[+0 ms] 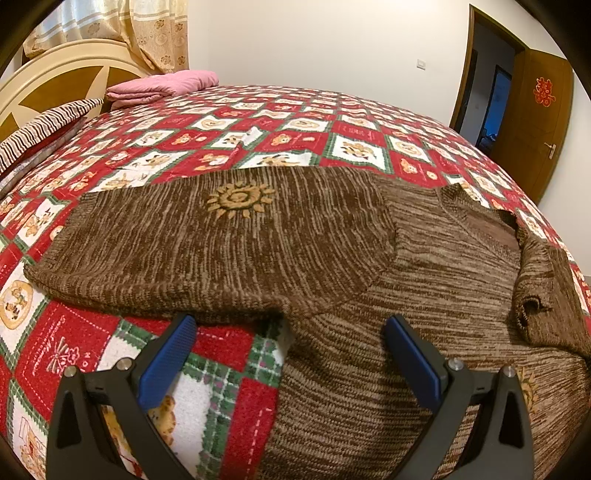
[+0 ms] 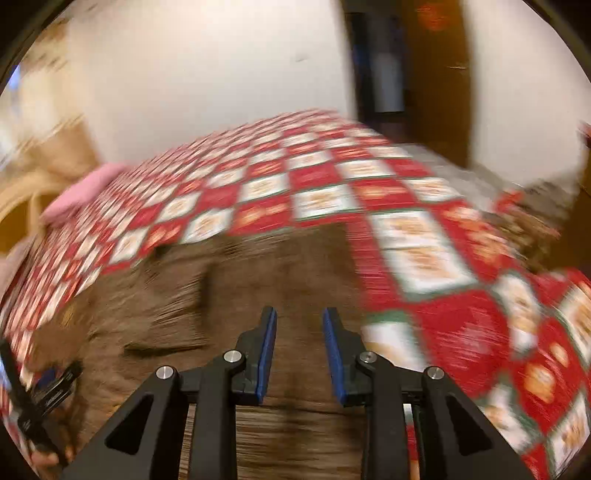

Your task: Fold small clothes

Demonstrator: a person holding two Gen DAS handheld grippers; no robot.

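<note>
A brown knitted sweater (image 1: pixel 258 236) with a yellow sun motif lies on the red, white and green patchwork quilt (image 1: pixel 295 122). One part is folded over across the body, and a sleeve (image 1: pixel 546 288) is bunched at the right. My left gripper (image 1: pixel 291 325) is open and empty, low over the sweater's near edge, its blue pads (image 1: pixel 173 350) straddling the fold. The right wrist view is motion-blurred. My right gripper (image 2: pixel 299 317) is open and empty above the brown sweater (image 2: pixel 240 295). The left gripper (image 2: pixel 44 387) shows at that view's lower left.
A folded pink blanket (image 1: pixel 166 85) and a striped pillow (image 1: pixel 40 129) lie near the headboard (image 1: pixel 55 77) at the far left. A wooden door (image 1: pixel 535 122) stands open at the far right. Curtains (image 1: pixel 122 29) hang behind the headboard.
</note>
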